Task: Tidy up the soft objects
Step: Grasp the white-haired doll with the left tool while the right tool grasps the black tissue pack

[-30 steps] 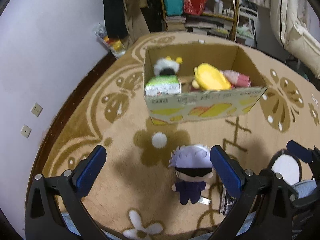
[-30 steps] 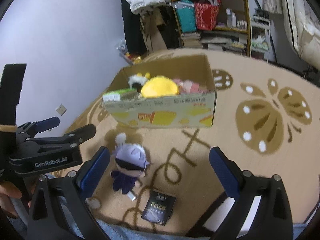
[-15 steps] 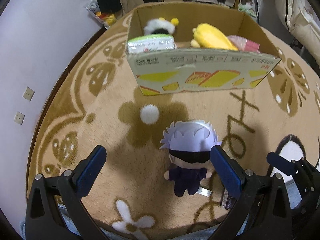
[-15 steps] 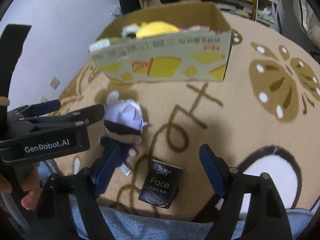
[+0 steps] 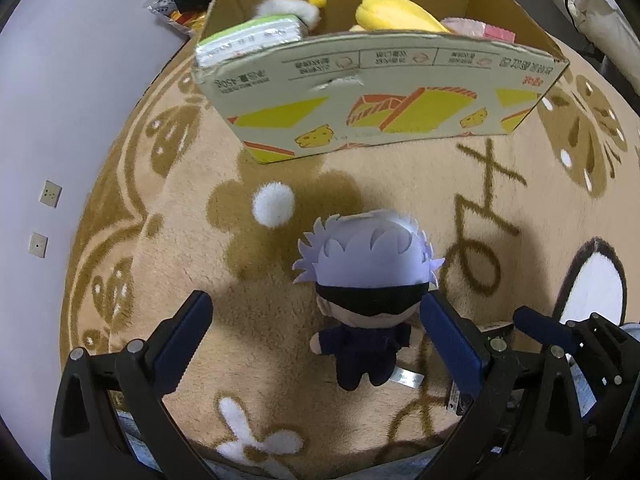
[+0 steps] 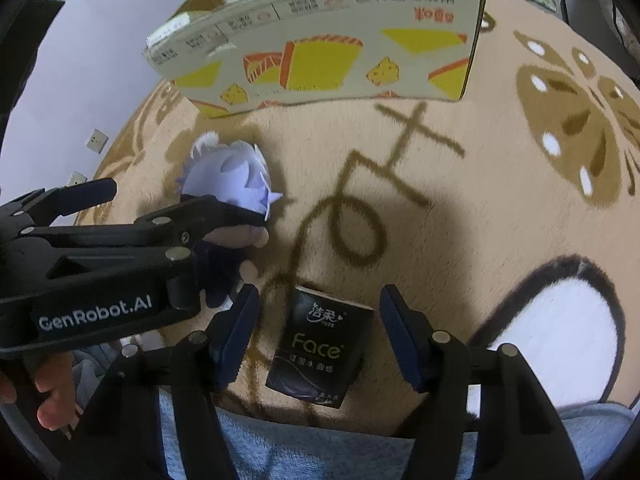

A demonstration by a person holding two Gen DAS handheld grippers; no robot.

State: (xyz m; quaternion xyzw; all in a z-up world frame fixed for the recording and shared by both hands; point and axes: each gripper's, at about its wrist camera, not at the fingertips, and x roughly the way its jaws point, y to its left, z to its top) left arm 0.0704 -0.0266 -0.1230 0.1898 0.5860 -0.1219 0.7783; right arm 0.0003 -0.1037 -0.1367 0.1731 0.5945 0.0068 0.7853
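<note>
Tan patterned rug (image 5: 400,184) bears cardboard box (image 5: 380,92) beside lavender wall (image 5: 60,100)

a tan patterned rug (image 5: 400,184) meets a lavender wall (image 5: 60,100) bearing two sockets (image 5: 50,193).

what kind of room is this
Probably a lived-in bedroom or living room floor: a plush patterned carpet, a cardboard box of soft toys, wall outlets, and a plush doll lying on the rug.

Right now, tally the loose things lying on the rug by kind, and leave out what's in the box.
Plush dolls: 1, the white-haired doll.
Tissue packs: 1, the black Face tissue pack.
Total: 2.
</note>
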